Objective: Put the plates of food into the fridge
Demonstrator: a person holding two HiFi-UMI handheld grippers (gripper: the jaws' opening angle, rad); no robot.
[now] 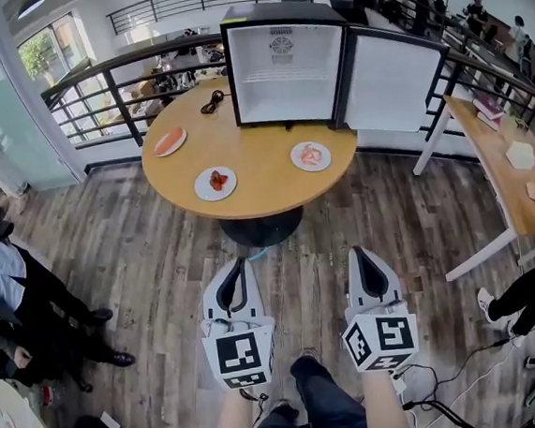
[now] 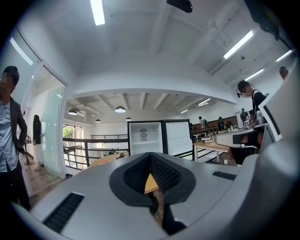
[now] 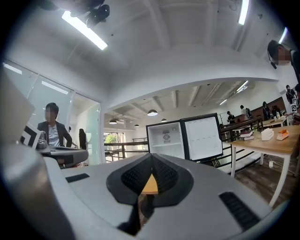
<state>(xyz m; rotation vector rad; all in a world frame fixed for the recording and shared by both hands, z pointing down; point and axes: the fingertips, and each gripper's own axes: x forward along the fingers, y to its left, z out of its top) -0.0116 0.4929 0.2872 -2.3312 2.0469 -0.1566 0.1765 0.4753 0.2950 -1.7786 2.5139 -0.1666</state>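
Closest in the head view are the two tools, held low over the wood floor [image 1: 158, 247]: the left tool [image 1: 241, 263] and the right tool [image 1: 358, 252] sit side by side, both pointing at the round worktop [image 1: 264, 176] farther off. Three plates lie on that worktop. The plate with orange food [image 1: 170, 141] is at the far left, the plate with red food [image 1: 216, 182] is near the front edge, and the plate with pink food [image 1: 311, 155] is to the right. All three are well apart from both tools. At the far side of the worktop stands the small fridge [image 1: 283, 66], with its door [image 1: 394, 81] swung open to the right. A black cord [image 1: 212, 102] lies just left of the fridge. In the left gripper view, the left tool [image 2: 150, 158] is clenched, its black pads meeting at the tip with nothing held between them. A bit of the worktop [image 2: 150, 183] shows through the small gap, and the open fridge [image 2: 145, 137] is far ahead. In the right gripper view, the right tool [image 3: 151, 158] is clenched too and holds nothing. The fridge [image 3: 165, 138] and its door [image 3: 202, 138] show beyond it.
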